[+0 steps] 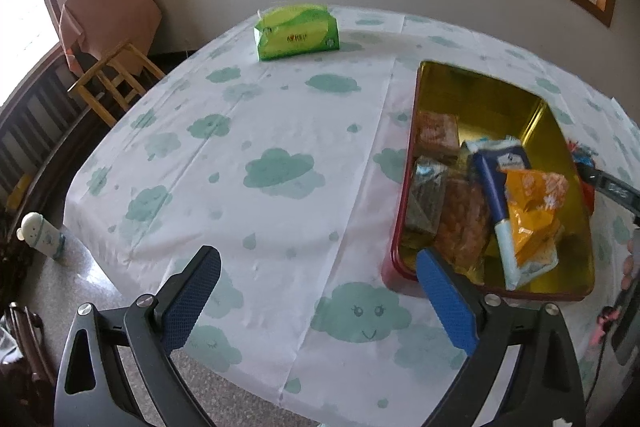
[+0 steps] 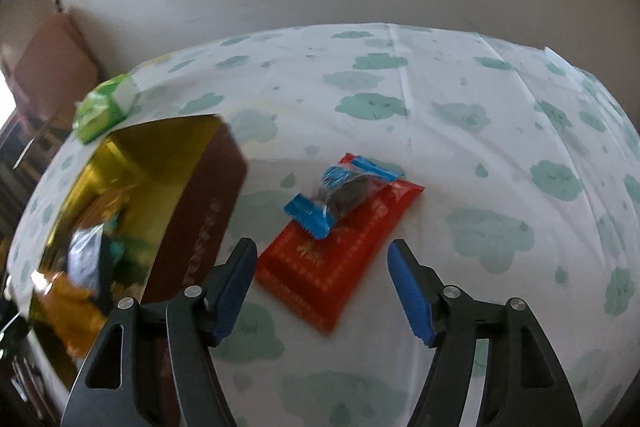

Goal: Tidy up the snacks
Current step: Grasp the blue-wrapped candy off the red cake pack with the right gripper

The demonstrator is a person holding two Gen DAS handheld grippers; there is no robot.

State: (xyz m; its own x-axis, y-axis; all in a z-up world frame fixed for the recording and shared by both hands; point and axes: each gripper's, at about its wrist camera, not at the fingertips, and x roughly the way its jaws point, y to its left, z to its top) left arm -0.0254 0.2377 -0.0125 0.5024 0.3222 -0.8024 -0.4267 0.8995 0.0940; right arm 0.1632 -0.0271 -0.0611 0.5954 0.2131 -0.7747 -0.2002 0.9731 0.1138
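Right now I am holding the left gripper [image 1: 318,281] wide apart with nothing between its blue pads, hanging over the cloud-print tablecloth [image 1: 280,131] just beside the near left corner of the tin [image 1: 404,211]; its right-hand pad is overlapping that corner in my view, and I cannot tell whether it is touching. I am keeping the right gripper [image 2: 322,267] parted as well, empty, pointing down at the cloth on the other side of the tin. Between its fingers and just beyond them a red packet [image 2: 340,255] is lying flat, near the tin's dark red outer wall but apart from it. A small blue-ended wrapped snack [image 2: 340,191] is resting on top of the red packet's far end. Inside the tin, against its gold lining, several snacks are lying in a loose heap at the near end: an orange bag [image 1: 534,211], a blue and white pack [image 1: 500,195] and a few brownish packets. Well beyond the tin, near the far edge of the cloth, a green tissue pack [image 1: 297,31] is standing.
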